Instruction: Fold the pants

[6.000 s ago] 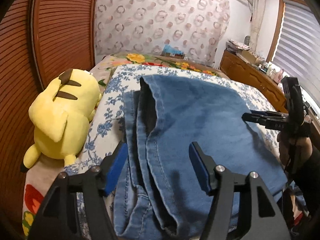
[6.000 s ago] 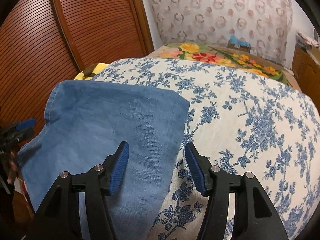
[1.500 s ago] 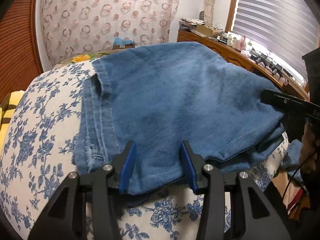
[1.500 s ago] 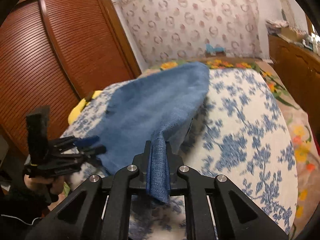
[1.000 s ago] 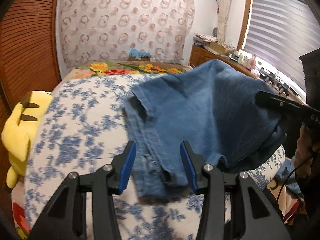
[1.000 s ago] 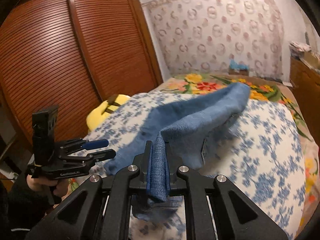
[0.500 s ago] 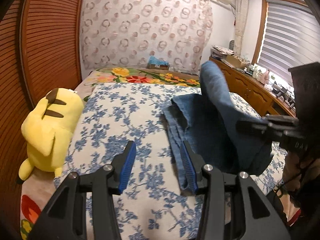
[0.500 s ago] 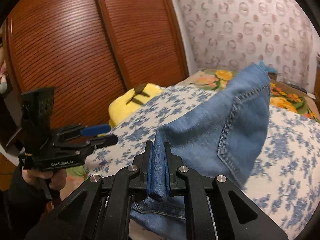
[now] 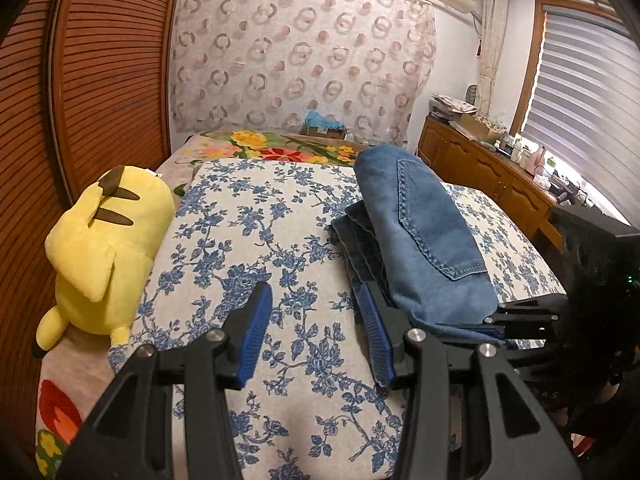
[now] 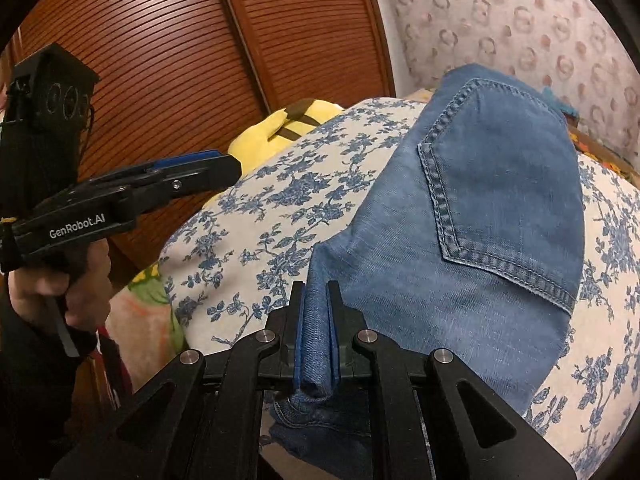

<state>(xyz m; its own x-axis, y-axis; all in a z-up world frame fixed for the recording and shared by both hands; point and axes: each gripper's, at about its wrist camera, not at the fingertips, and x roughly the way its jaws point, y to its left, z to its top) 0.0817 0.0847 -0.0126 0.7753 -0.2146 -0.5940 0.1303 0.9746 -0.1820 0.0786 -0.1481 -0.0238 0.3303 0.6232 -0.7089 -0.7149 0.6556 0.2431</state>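
Folded blue denim pants [image 9: 420, 232] lie on the right side of a bed [image 9: 256, 240] covered in a blue-flowered white spread, a back pocket facing up. The right gripper [image 10: 316, 328] is pressed together on a near fold of the denim, pinching it between its blue pads. The left gripper [image 9: 316, 332] hovers over the bare spread just left of the pants, its fingers spread apart with nothing between them. A yellow plush toy [image 9: 104, 248] lies along the bed's left edge beside slatted wooden wardrobe doors [image 9: 100, 80]. A ring-patterned curtain [image 9: 300, 68] hangs at the far wall, and a wooden dresser [image 9: 484, 168] stands at the right under window blinds [image 9: 584, 116].
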